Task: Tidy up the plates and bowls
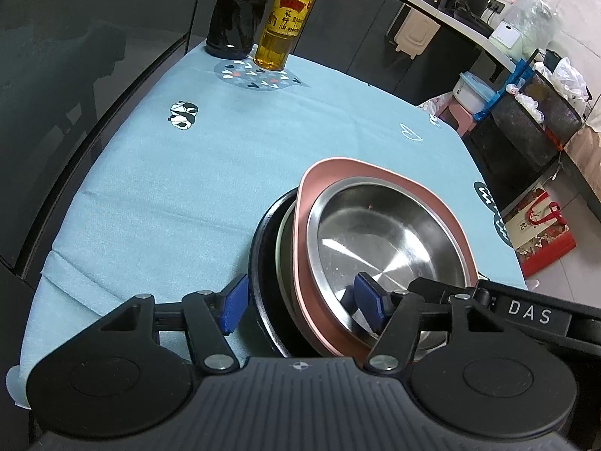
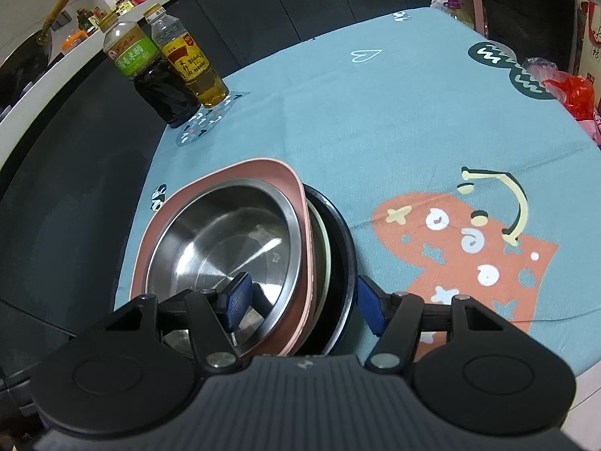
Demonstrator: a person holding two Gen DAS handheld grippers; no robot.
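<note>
A stack of dishes stands tilted on the blue tablecloth. A steel bowl lies in a pink plate, which leans on a pale plate and a black plate. My left gripper is open and straddles the near edge of the stack, one pad outside the black plate, one inside the steel bowl. In the right wrist view the steel bowl, pink plate and black plate show the same. My right gripper is open and straddles the stack's edge likewise.
A dark vinegar bottle and an oil bottle stand at the table's far corner; they also show in the right wrist view, vinegar and oil. A red bag lies at the right edge. Dark cabinets surround the table.
</note>
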